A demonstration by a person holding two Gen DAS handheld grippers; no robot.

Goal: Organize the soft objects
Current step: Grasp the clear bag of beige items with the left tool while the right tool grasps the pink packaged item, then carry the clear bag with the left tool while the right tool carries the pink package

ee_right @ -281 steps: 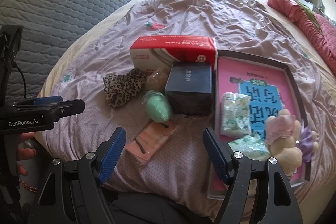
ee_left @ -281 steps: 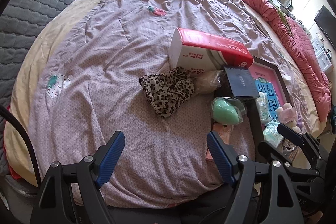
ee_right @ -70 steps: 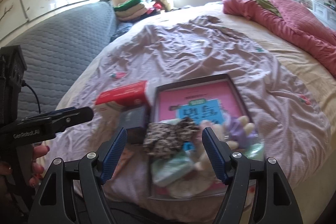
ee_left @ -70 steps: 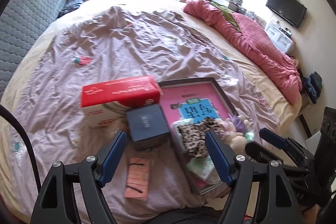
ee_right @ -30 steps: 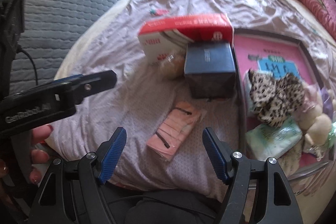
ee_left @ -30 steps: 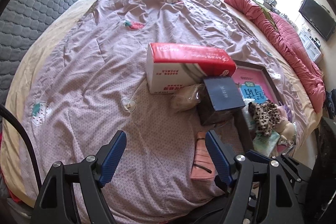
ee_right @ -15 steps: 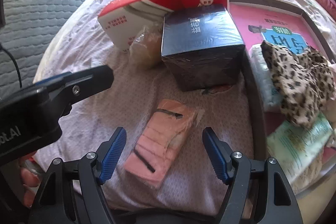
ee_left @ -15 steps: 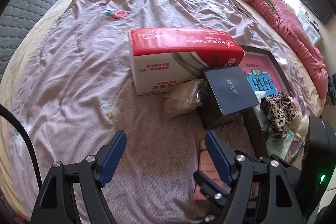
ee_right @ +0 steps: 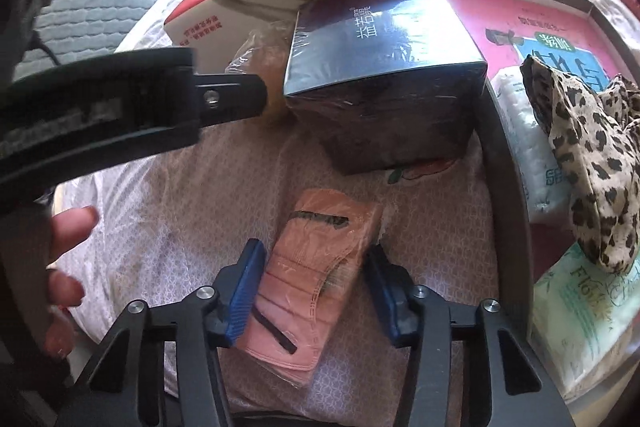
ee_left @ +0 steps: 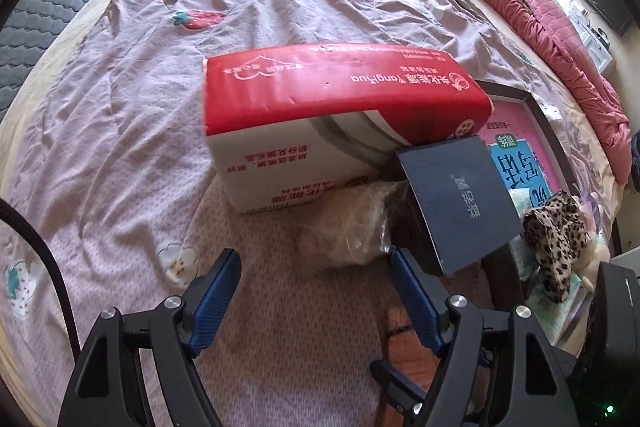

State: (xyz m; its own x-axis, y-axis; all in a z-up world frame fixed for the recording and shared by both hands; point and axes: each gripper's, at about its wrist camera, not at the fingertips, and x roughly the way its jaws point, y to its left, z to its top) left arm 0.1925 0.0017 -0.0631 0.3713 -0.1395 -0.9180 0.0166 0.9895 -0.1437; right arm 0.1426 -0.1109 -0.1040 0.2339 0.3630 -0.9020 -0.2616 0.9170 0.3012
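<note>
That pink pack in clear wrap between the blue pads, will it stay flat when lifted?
Probably not: the pink pack looks thin and soft, so it may sag. Its glossy film could slip in the right gripper, whose jaws have just been closing around it.

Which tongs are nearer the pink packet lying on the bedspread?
Right. The right tongs straddle the pink packet, and their jaws have just been closing around it. The left tongs stand open over the bedspread, aimed at the crinkly clear bag instead.
</note>
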